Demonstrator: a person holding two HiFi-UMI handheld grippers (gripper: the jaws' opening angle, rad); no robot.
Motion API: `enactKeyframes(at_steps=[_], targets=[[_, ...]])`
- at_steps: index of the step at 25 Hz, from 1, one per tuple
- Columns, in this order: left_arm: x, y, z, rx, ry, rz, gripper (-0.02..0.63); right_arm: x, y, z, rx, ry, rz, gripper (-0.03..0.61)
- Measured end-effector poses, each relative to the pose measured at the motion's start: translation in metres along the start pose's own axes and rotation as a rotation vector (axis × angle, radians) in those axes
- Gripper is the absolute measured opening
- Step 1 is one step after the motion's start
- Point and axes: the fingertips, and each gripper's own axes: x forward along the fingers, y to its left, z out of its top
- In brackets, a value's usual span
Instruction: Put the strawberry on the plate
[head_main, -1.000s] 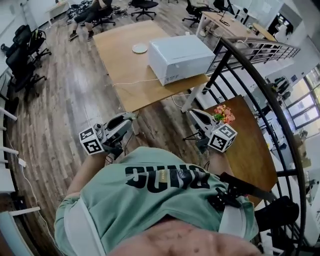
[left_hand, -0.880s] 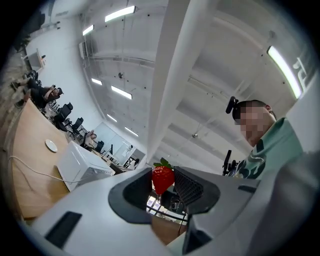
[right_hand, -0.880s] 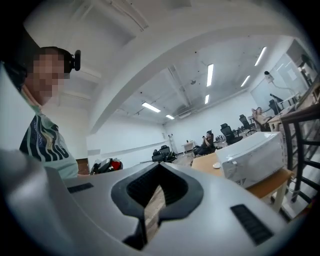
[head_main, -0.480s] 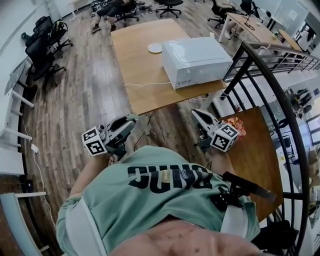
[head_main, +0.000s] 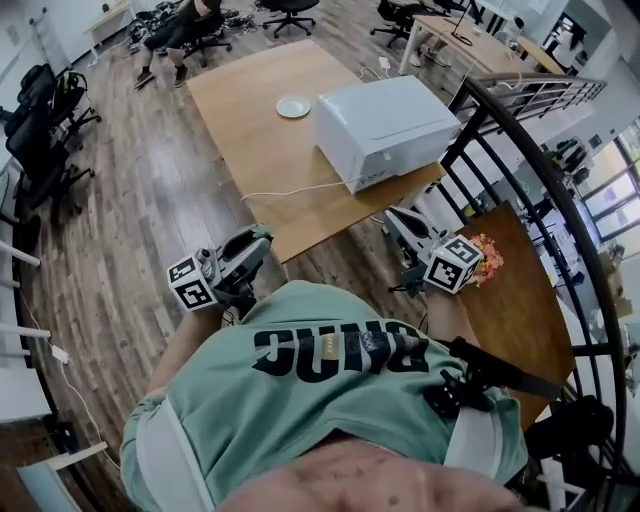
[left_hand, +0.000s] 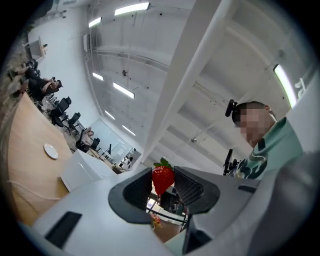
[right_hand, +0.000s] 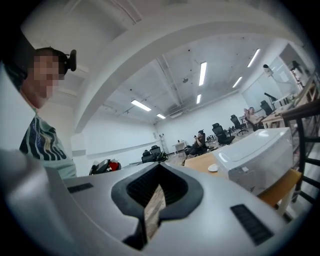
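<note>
Overhead, the person's green shirt (head_main: 330, 400) fills the lower frame, and one gripper is held out at each side of it.

Left gripper (head_main: 260, 238): its fingers (left_hand: 188, 186) are clamped on the strawberry (left_hand: 163, 180). The fruit sits upright between the two ribbed pads, its red body pinched on both sides and its green leaves standing above the tips. The marker cube (head_main: 190, 283) at the rear of this gripper faces the head camera. The tips lie over the wooden floor (head_main: 130, 200), just short of the near edge of the tabletop (head_main: 250, 130).

Right gripper (right_hand: 159, 169): its fingers are closed tip to tip, with nothing between them. Only a thin wedge of floor shows through the slit below the tips. In the head view this gripper sits near the tabletop's near right corner. Its own cube (head_main: 453, 263) is just beside a bunch of flowers (head_main: 489, 256) on a dark brown side table (head_main: 520, 320).

Plate (head_main: 293, 107): small, white and round, it lies on the far part of the tabletop, just beside the far left corner of a large white box (head_main: 385, 120). It is well apart from both grippers. The strawberry is therefore in the air in the left gripper's grasp, not on the plate.

A white cable (head_main: 290, 188) runs across the tabletop from the box toward the left edge. Black office chairs (head_main: 40, 110) stand along the left of the room, and a seated person (head_main: 185, 22) is at the far end.
</note>
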Motion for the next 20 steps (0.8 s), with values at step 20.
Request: enactKeyframes(at_steps=[20], targets=[[-0.015, 0.137, 0.069, -0.095, 0.044, -0.118, 0.143, 0.113, -0.024, 0.01, -0.047, 0.076, -0.155, 0.006]])
